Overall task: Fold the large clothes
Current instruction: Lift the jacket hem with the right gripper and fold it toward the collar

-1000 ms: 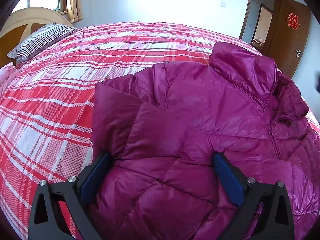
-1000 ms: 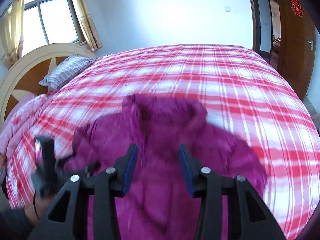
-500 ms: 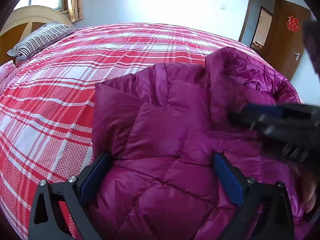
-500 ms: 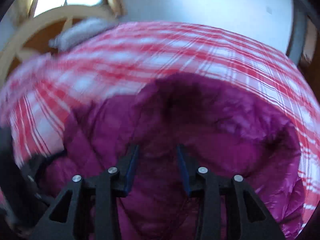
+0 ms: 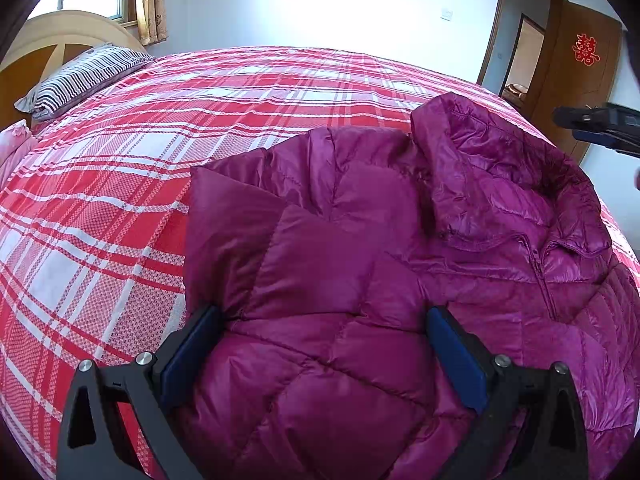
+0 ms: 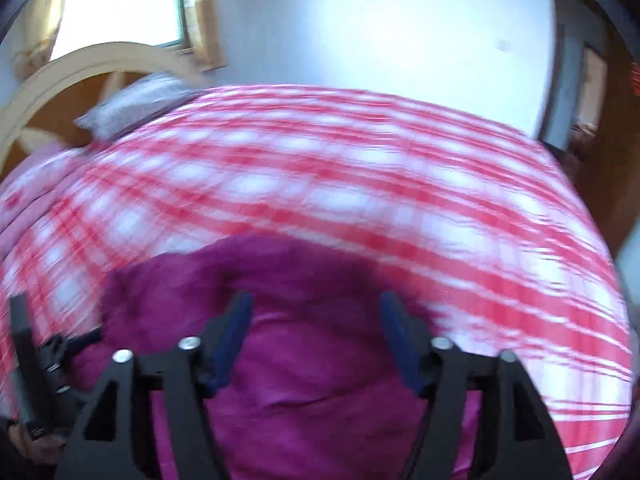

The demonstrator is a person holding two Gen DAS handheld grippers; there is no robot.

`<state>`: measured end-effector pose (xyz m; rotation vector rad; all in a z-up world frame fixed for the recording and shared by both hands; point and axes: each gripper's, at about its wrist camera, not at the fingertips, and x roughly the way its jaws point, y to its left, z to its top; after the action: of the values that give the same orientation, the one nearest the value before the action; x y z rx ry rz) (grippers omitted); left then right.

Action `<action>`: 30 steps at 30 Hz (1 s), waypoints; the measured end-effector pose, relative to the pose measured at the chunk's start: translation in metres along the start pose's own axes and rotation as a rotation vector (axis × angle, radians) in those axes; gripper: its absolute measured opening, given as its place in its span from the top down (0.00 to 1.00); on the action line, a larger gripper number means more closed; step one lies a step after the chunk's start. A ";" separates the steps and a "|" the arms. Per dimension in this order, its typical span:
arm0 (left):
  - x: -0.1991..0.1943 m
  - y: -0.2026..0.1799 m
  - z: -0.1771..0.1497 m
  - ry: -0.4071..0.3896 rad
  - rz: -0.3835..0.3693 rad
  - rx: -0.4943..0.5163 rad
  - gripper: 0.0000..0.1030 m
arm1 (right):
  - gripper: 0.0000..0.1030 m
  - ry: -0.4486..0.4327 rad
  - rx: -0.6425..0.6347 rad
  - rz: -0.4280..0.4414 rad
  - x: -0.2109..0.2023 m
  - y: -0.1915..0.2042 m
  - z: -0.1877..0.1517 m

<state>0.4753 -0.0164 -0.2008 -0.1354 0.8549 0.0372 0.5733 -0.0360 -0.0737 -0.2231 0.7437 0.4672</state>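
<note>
A magenta quilted down jacket lies on the red plaid bed, its left sleeve folded across the body and its collar at the upper right. My left gripper is open, low over the folded sleeve, with nothing between its fingers. My right gripper is open above the jacket in a blurred right wrist view; it also shows at the right edge of the left wrist view. The left gripper shows at the lower left of the right wrist view.
A striped pillow and a wooden headboard are at the far left. A wooden door with a red ornament stands at the right. A window with a curtain is behind the headboard. Plaid bedspread surrounds the jacket.
My right gripper swept in over the collar, then pulled back up and to the right and opened wider. The collar now stands shifted and more bunched. My left gripper stayed still.
</note>
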 end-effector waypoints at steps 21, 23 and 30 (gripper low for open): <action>0.001 0.000 0.000 0.001 0.005 0.004 0.01 | 0.89 0.046 -0.470 -0.127 0.007 0.027 -0.061; 0.001 0.000 0.000 0.003 0.008 0.006 0.01 | 0.89 0.015 -0.531 -0.202 0.008 0.035 -0.077; -0.014 0.000 0.010 -0.003 -0.019 0.003 0.01 | 0.90 -0.042 -0.593 -0.369 0.037 0.044 -0.112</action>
<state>0.4735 -0.0151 -0.1842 -0.1406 0.8509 0.0181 0.5086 -0.0258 -0.1811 -0.8865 0.4914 0.3277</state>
